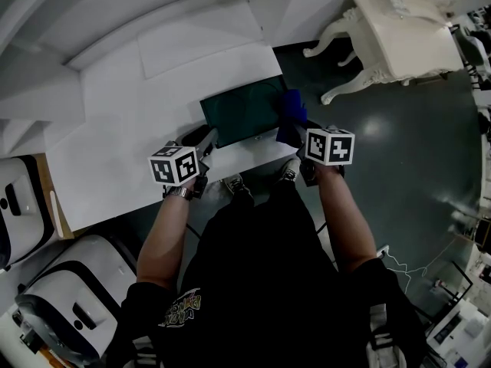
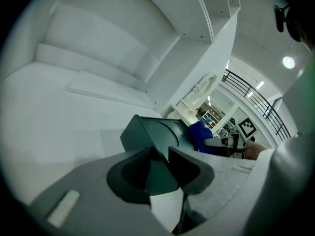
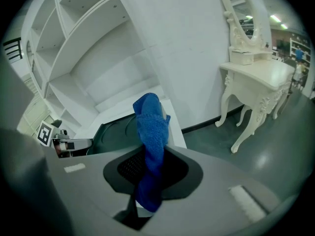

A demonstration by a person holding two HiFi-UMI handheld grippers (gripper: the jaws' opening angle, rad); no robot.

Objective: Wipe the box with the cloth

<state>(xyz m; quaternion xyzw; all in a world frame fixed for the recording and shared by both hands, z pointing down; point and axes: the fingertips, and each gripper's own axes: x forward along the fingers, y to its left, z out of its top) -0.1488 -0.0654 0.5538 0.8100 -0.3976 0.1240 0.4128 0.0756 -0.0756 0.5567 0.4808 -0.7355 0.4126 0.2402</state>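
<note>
The box (image 1: 242,110), dark green and flat, lies on the white desk (image 1: 115,152) near its front edge, right in front of the person. On its top, in the left gripper view, a big round shape shows (image 2: 162,132). At its near left corner, the left gripper (image 1: 205,140) has it: the jaws are closed on the box's edge, and the left gripper view shows the dark corner wedged between them (image 2: 165,156).

Over on the right end of the box is the cloth (image 1: 290,117), bright blue and bunched up. The right gripper (image 1: 295,133) has it pinched, jaws closed on the cloth. In the right gripper view the cloth (image 3: 150,146) stands up from the jaws (image 3: 150,166) in a twisted roll, with the box (image 3: 115,127) just behind it. Whether the cloth presses on the box there, I can't tell. From the left gripper's side, the cloth (image 2: 202,136) shows at the far end of the box.

Both forearms reach forward, a marker cube on each gripper. Below the desk edge, the person's shoes (image 1: 234,182) stand on the dark grey floor (image 1: 399,144). Off to the right stands a white carved dressing table (image 1: 406,33), well apart from the desk. Open white shelves (image 3: 74,14) rise behind the desk.
</note>
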